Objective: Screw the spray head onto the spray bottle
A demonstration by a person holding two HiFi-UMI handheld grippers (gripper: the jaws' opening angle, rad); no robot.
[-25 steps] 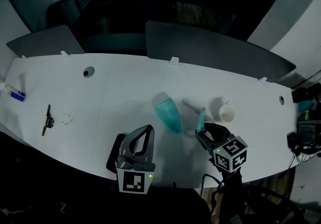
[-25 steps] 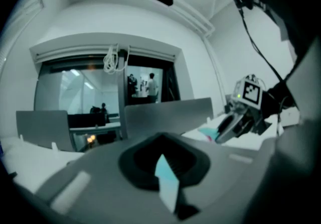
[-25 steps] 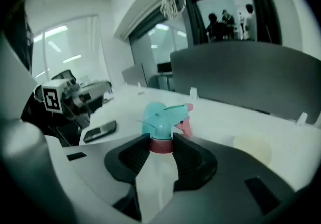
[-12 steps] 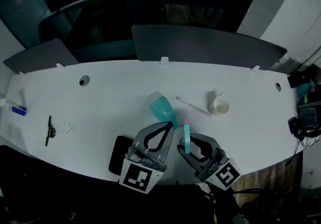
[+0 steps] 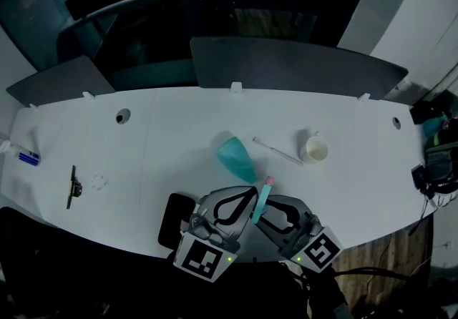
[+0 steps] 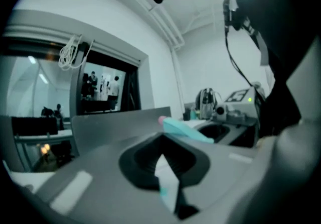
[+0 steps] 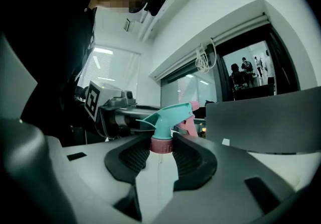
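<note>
Right gripper view shows the right gripper (image 7: 161,148) clamped on the pink collar of the teal plastic spray head (image 7: 168,116), which is held up off the white surface (image 5: 164,139). Beside it in the head view, the left gripper (image 5: 245,194) has its jaws pressed together. The teal spray bottle (image 5: 235,156) lies on the surface just beyond both grippers, with a white cup (image 5: 315,147) near it.

Pointing level, side by side: left gripper (image 5: 247,194) with jaws pressed together, right gripper (image 5: 267,212) clamped on spray head (image 5: 262,197).
</note>
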